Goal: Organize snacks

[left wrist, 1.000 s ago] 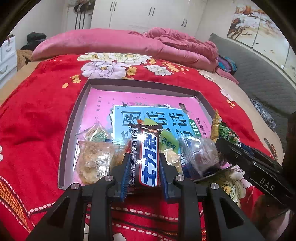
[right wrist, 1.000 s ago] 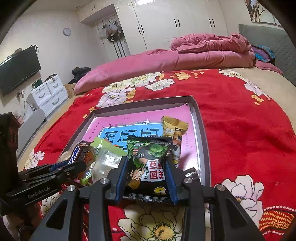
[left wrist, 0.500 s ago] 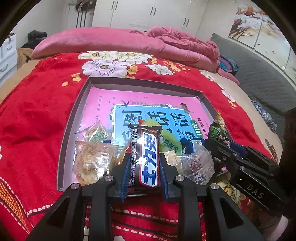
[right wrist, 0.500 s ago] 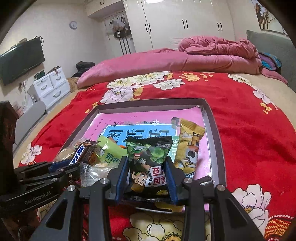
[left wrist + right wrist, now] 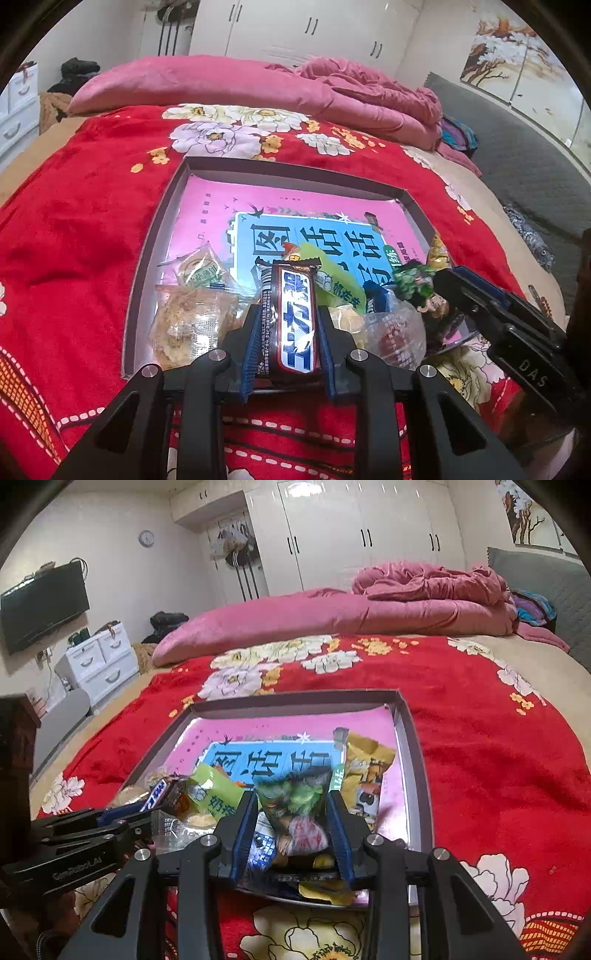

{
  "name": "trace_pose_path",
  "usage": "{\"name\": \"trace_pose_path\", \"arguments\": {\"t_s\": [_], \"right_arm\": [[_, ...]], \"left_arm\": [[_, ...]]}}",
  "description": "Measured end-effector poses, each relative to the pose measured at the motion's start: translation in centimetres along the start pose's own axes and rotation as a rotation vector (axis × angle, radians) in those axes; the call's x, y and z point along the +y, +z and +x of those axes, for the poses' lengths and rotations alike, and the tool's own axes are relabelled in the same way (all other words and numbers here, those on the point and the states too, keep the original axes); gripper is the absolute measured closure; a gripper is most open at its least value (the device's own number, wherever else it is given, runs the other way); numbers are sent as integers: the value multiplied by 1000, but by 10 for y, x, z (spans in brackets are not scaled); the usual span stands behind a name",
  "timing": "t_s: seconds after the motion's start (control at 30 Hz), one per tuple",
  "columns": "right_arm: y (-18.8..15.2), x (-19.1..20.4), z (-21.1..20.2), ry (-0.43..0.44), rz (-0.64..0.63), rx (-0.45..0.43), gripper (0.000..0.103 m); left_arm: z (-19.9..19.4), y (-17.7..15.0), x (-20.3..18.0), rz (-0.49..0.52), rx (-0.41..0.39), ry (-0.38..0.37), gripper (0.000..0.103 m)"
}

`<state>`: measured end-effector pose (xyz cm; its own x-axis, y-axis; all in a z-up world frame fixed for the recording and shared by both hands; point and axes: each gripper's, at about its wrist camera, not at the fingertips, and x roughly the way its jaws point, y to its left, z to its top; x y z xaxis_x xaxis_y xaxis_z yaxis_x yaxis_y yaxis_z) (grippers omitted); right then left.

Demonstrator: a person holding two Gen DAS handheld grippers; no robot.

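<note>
Snacks sit heaped at the near end of the tray (image 5: 147, 266), which lies on the red bed cover (image 5: 74, 229). The left gripper (image 5: 290, 325) has its fingers pinching a candy bar (image 5: 295, 317) lengthwise, much as a second ago. The right gripper (image 5: 291, 827) pinches a green packet (image 5: 299, 805), and that is the change: the packet now looks blurred and tipped, and the right view has climbed and pulled back, so the packet seems to be lifting off the pile. I judge both snacks are mid-pick, ready to be carried to their own spots.

Room is plentiful: the far half of the tray shows only its pink liner (image 5: 295, 206). A yellow packet (image 5: 365, 771) lies along the right wall (image 5: 413, 746), close to the green one's path. Clear bags (image 5: 188, 317) crowd the left near corner. The two grippers stand near each other, so crossing paths could clash.
</note>
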<state>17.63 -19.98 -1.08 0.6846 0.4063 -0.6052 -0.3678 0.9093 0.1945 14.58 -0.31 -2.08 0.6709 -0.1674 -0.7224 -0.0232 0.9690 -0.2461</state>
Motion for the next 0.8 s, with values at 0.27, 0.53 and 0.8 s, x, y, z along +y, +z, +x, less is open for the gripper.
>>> {"name": "trace_pose_path", "arguments": {"t_s": [0.27, 0.53, 0.8], "right_arm": [[-1, -3, -7, 30, -3, -3, 64], [-8, 20, -14, 120, -102, 8, 64], [-16, 48, -2, 123, -226, 54, 64]], "left_arm": [[0, 0, 1, 4, 11, 9, 74], [2, 0, 3, -3, 16, 14, 74], [5, 0, 6, -13, 25, 17, 74]]}}
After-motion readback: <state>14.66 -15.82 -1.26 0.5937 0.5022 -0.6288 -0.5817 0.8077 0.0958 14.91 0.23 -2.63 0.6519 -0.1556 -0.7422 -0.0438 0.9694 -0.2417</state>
